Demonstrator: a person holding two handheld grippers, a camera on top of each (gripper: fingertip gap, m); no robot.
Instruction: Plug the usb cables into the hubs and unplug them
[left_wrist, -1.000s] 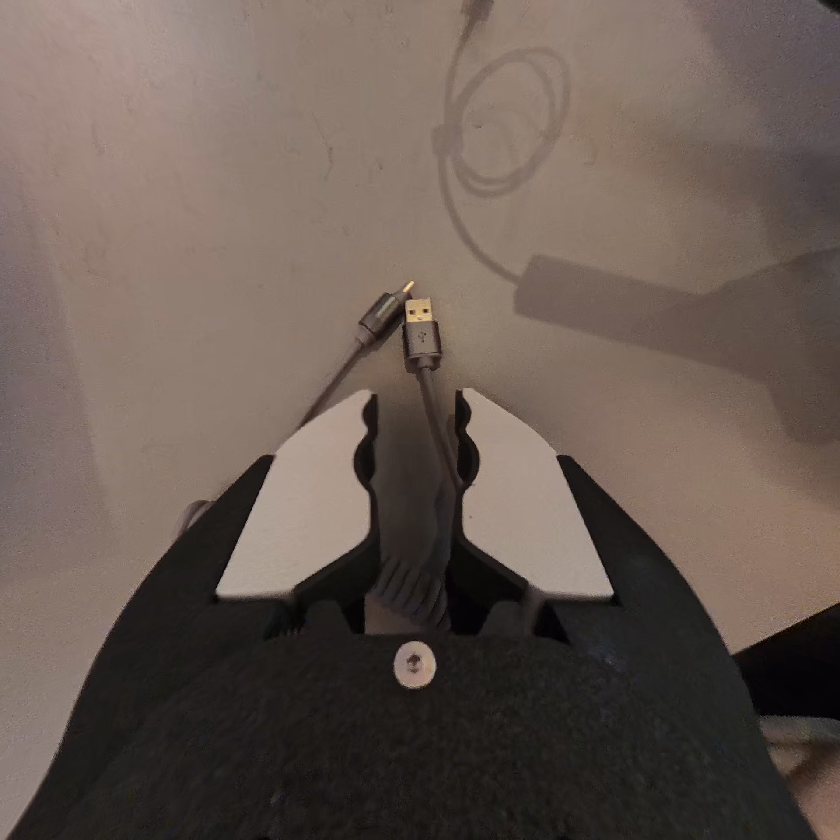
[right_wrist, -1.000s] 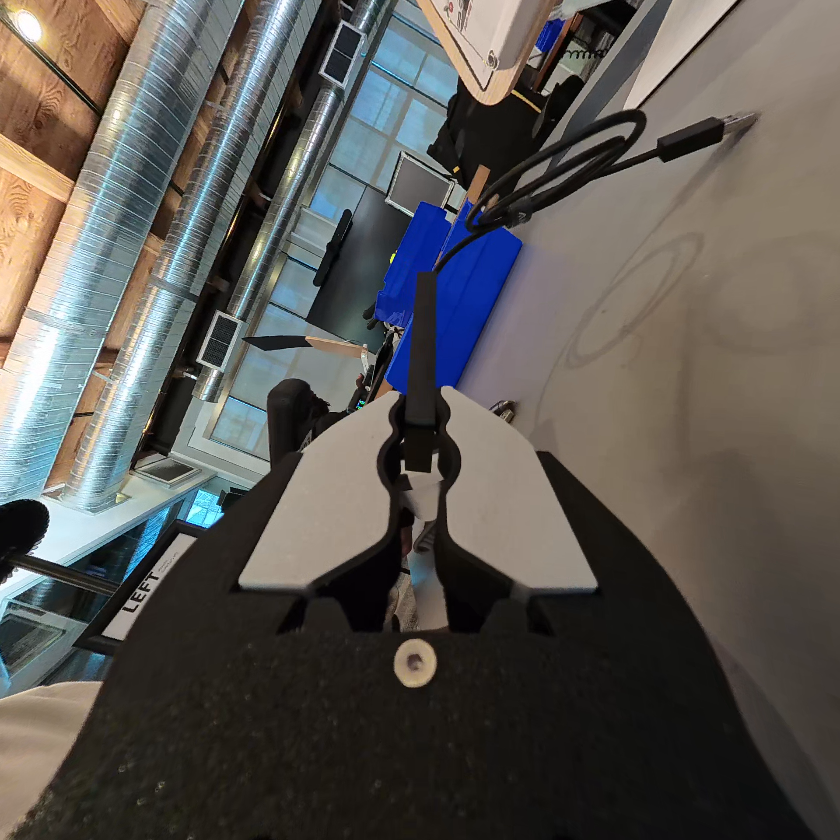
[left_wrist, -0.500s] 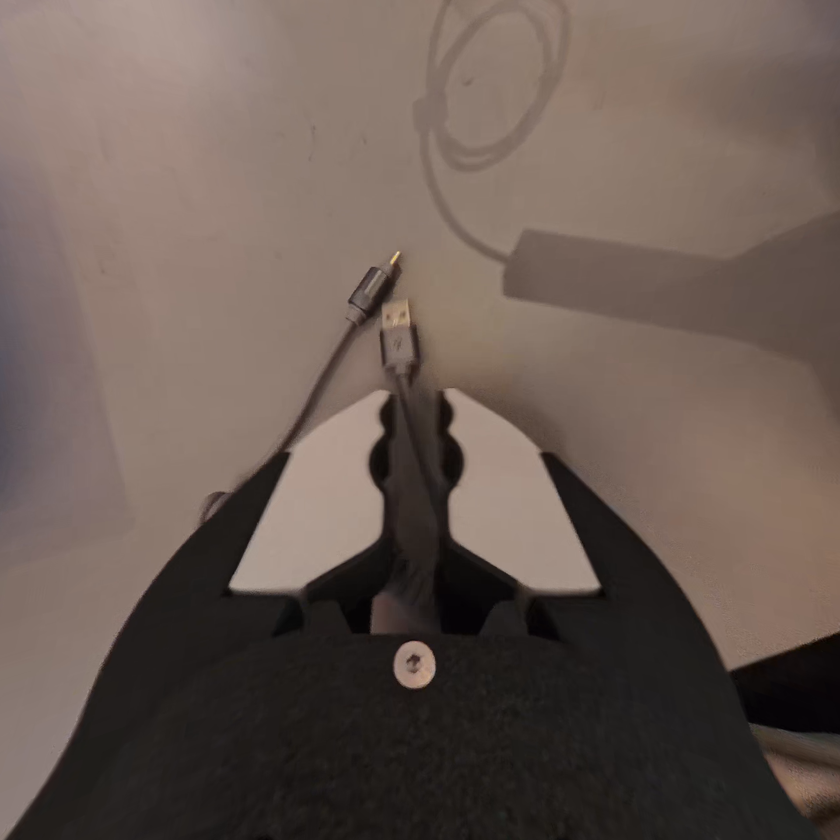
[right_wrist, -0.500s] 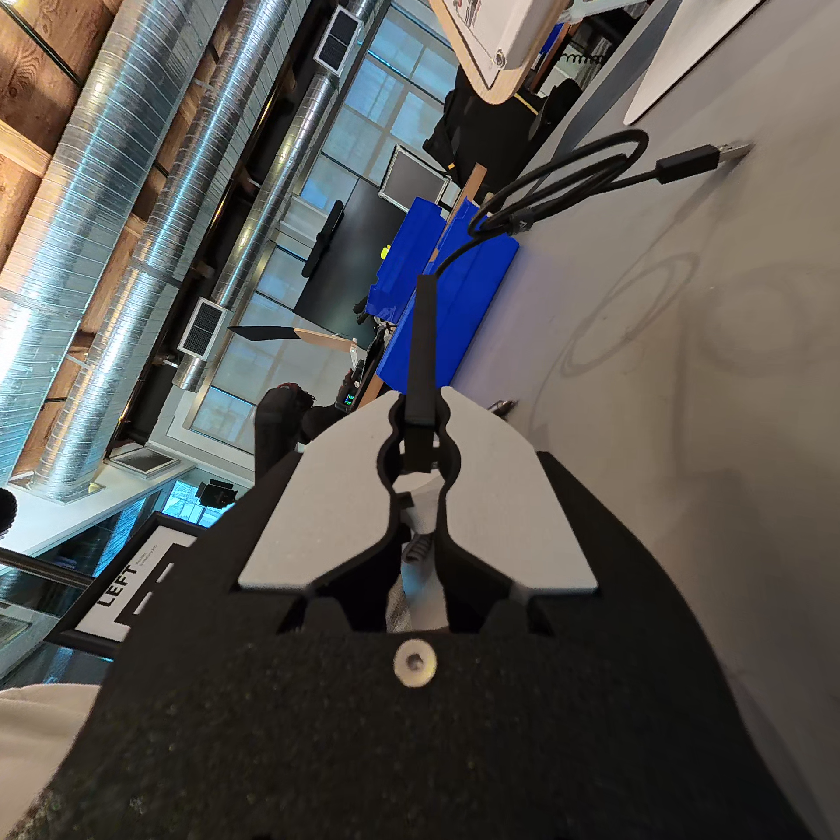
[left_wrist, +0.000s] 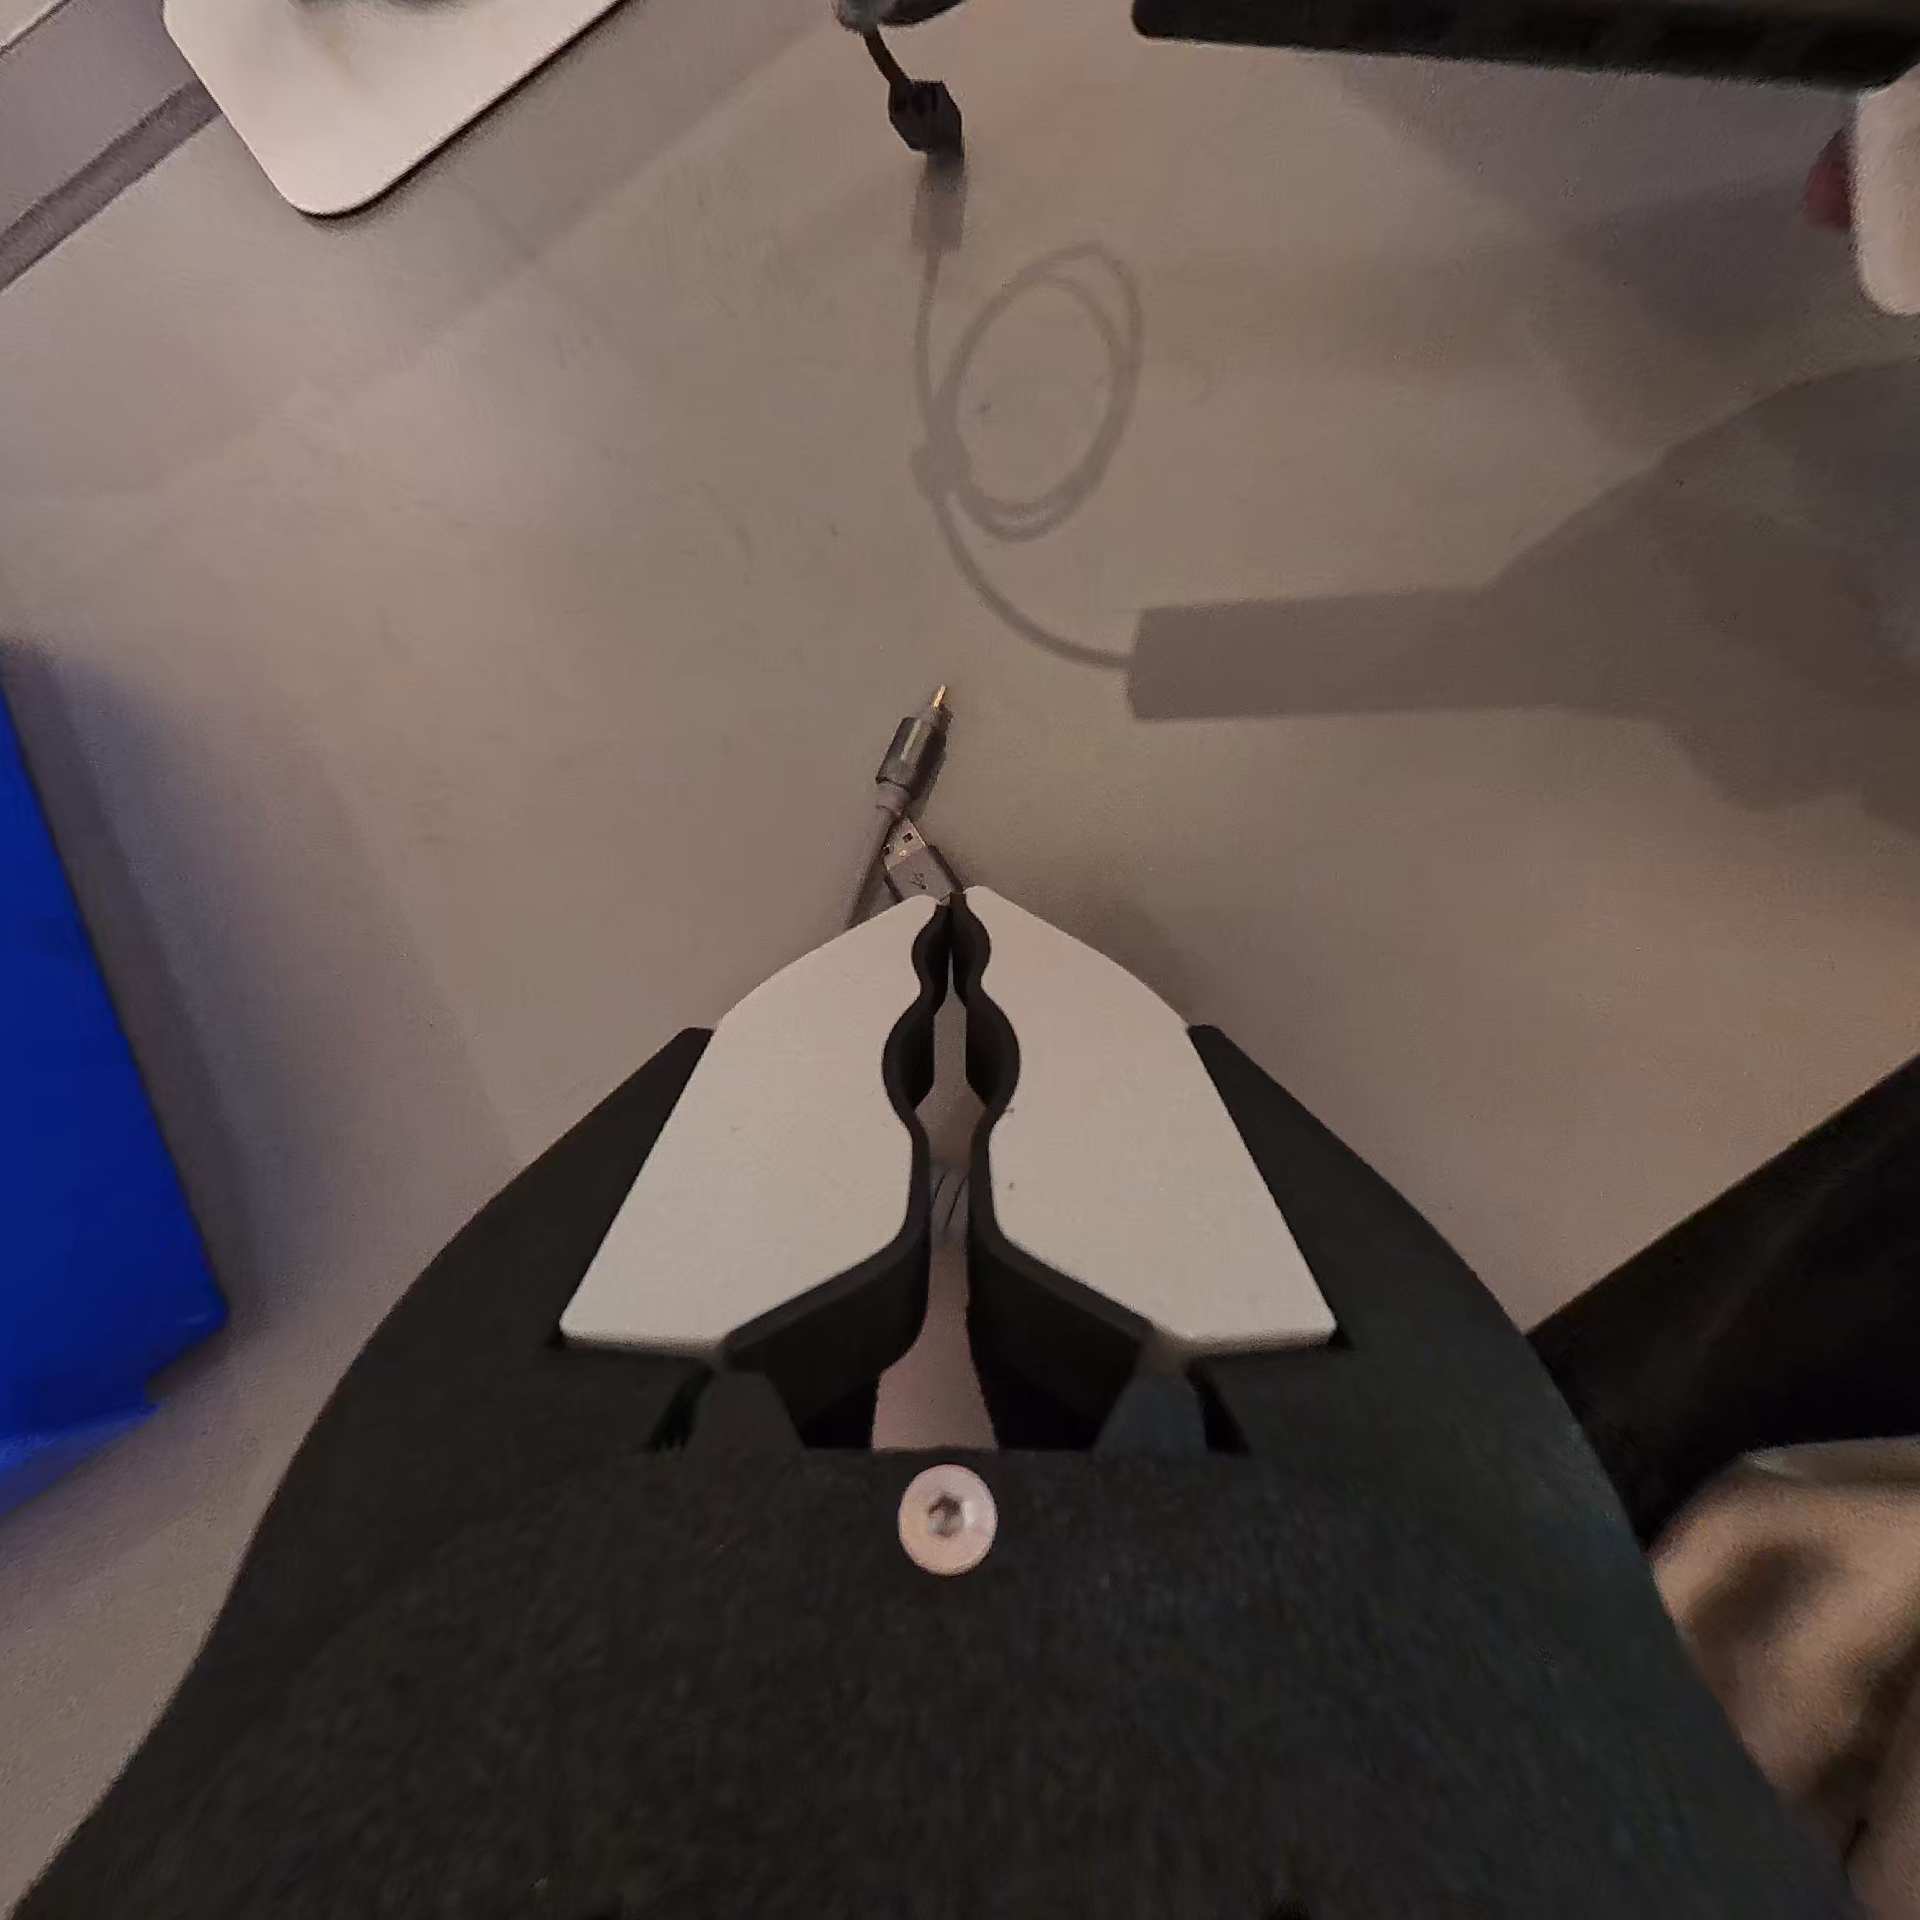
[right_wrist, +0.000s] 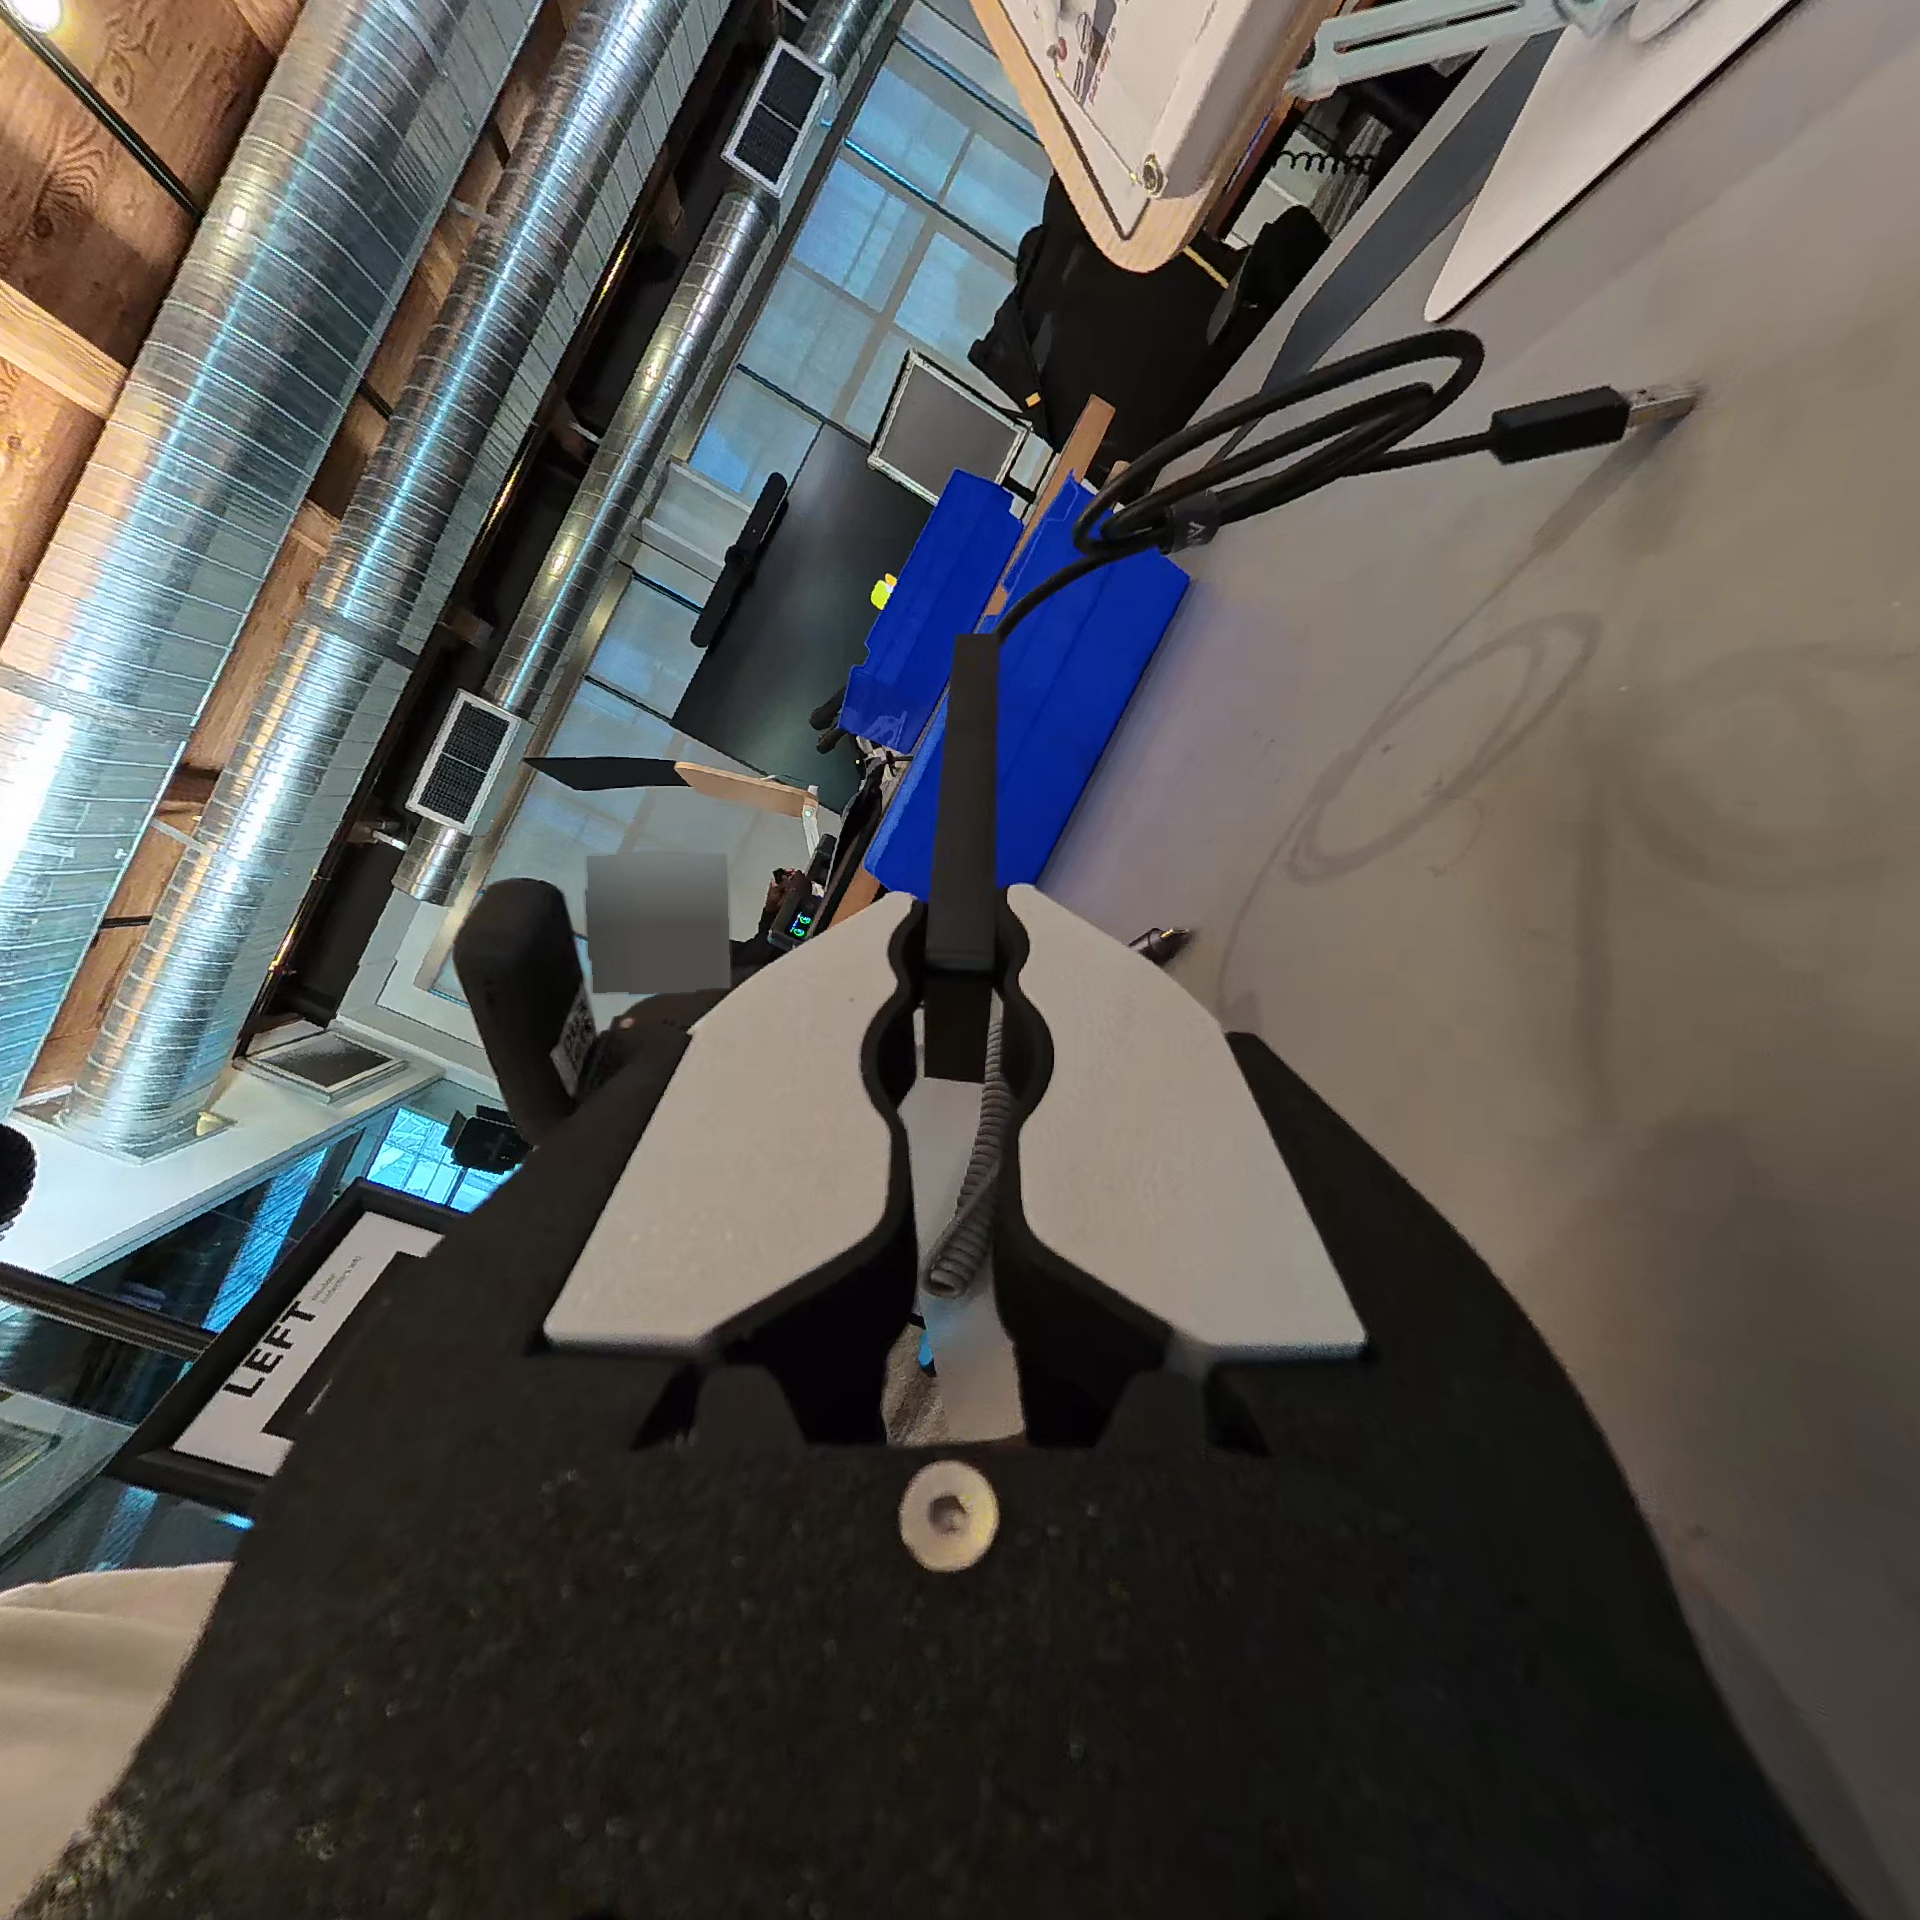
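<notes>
Taking the slim black bar-shaped USB hub (right_wrist: 961, 821) as the landmark: the left gripper (left_wrist: 951, 906), well left of and below it, has its white-faced jaws pinched together on the grey braided cable just behind the silver USB-A plug (left_wrist: 914, 860). That plug pokes out past the tips with its long axis running forward and slightly left. The cable's other small gold-tipped connector (left_wrist: 914, 740) lies just ahead on the table.

The right gripper (right_wrist: 956, 935) is clamped on the hub's near end. The hub's long axis points away along the fingers, held above the matte grey tabletop (left_wrist: 468, 540). Its own black coiled lead (right_wrist: 1278, 457) ends in a black plug (right_wrist: 1558, 426) resting on the surface beyond.

I judge the plug must swing right and up towards the hub; the ports are not visible.

Far left of the hub stands a blue bin (left_wrist: 73, 1091); behind it are silver ceiling ducts (right_wrist: 260, 416) and windows.
</notes>
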